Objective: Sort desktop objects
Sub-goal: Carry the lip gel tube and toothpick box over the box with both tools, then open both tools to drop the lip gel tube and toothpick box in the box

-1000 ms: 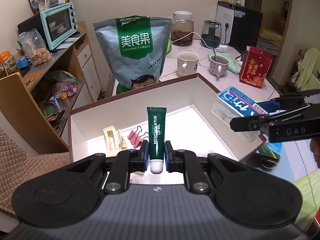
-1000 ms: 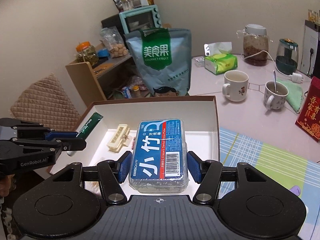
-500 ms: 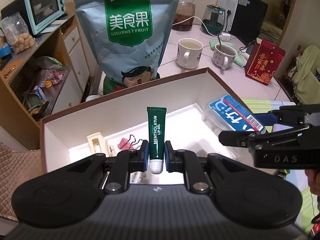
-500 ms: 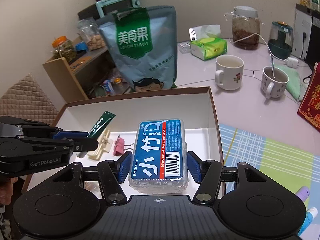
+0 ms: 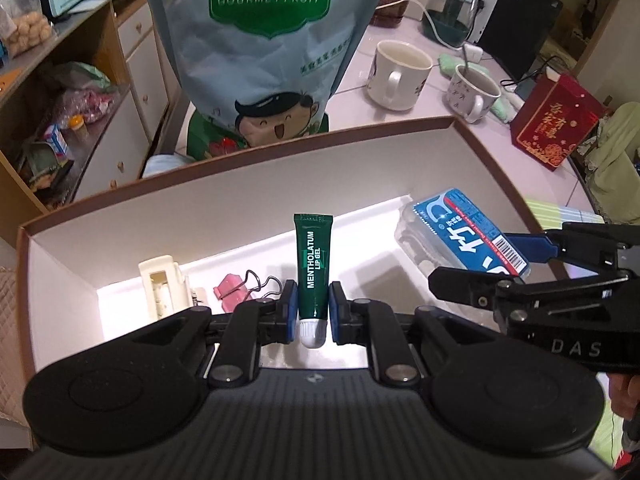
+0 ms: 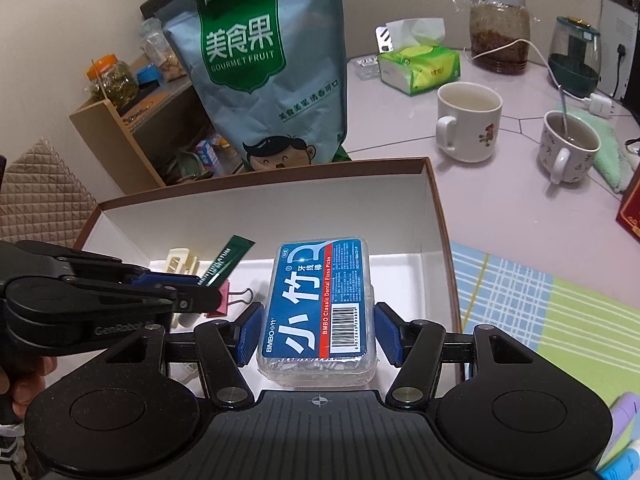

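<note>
Box [image 5: 256, 208], white inside, centre of frame: holds a cream clip [image 5: 162, 286] and a pink binder clip [image 5: 234, 294], both partly hidden behind my tools. My left tool [image 5: 313, 312] is clamped on a green lip gel tube [image 5: 313, 268]; my right tool [image 6: 318, 334] is clamped on a floss pick case [image 6: 320, 304], both over the box.
</note>
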Tool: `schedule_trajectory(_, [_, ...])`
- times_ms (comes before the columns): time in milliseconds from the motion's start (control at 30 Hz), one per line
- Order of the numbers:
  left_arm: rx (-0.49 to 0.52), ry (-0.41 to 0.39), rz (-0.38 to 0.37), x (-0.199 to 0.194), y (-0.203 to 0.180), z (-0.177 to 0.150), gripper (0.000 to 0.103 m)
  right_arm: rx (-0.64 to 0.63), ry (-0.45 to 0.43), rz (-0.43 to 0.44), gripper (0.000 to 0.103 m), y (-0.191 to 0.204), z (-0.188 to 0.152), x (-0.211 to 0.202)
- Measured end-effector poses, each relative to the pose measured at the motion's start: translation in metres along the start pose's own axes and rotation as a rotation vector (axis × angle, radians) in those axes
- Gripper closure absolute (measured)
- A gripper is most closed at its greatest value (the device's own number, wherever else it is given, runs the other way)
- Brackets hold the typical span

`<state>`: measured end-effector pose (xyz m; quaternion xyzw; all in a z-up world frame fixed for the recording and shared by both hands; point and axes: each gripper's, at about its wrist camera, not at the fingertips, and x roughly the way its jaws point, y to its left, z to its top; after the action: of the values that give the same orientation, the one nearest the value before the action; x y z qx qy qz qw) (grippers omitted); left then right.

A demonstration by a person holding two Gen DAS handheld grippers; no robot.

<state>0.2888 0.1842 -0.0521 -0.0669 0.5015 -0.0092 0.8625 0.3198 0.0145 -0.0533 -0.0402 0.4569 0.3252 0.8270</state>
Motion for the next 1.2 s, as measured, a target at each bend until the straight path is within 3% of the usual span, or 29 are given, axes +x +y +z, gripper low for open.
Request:
schedule_trajectory(633, [-0.042,0.080,0.021,0.046,0.012,0.006,0.090,-0.161,-0.008,-0.077,0.045,0.013,0.010,0.022])
schedule_trajectory(967, [0.003,0.021,0.046,0.011,0.023,0.004,0.084,-0.192,0.045,-0.062,0.045,0.026,0.010,0.040])
schedule_trajectory(1200, [-0.002,-0.013,0.103,-0.002,0.039,0.007,0.081,-0.194,0.099,-0.050,0.044,0.034,0.009,0.059])
